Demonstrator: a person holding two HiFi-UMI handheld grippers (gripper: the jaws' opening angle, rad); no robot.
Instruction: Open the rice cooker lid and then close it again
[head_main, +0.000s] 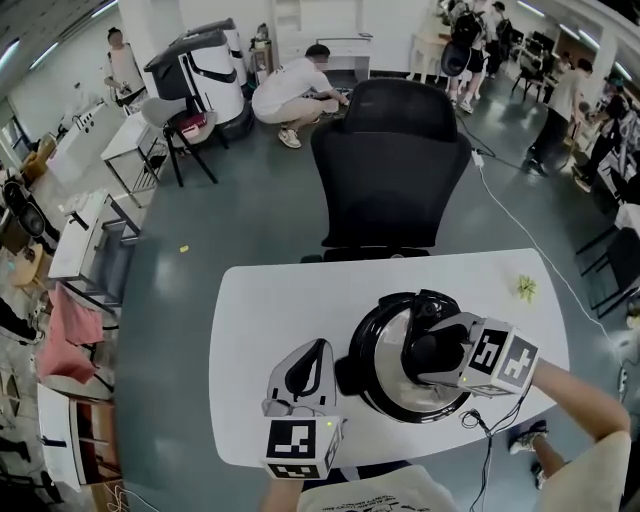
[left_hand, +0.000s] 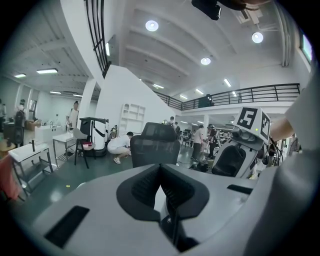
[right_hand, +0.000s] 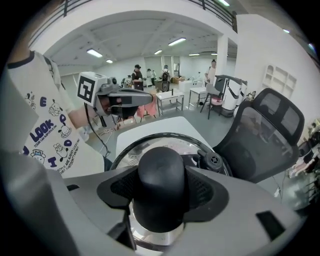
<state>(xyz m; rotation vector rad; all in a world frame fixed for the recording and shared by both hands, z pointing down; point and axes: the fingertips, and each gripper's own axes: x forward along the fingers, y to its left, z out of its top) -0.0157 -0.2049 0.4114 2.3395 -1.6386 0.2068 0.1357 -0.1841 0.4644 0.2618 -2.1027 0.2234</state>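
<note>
Right tool (right_hand: 161, 192) clamped on the lid knob (right_hand: 161, 170); left tool (left_hand: 161, 197) — closed, empty — beside the rice cooker (head_main: 385, 375).

I log a large open hall with a smooth grey-green floor (head_main: 250, 220) and white walls (left_hand: 120, 90). A white table (head_main: 260, 300) with rounded corners stands nearest me, and a black mesh office chair (head_main: 390, 165) sits just beyond its far edge. At the left are small white side tables (head_main: 125, 135) and a pink cloth (head_main: 70, 340). A black-and-white machine (head_main: 205, 65) stands further back. One person (head_main: 295, 92) crouches beyond the chair, and others (head_main: 480, 35) stand at the far right. Overhead, round ceiling lights (left_hand: 152, 25) are lit and a railed balcony (left_hand: 250, 94) crosses the far side. An open white shelf unit (left_hand: 131, 117) stands against the wall.
</note>
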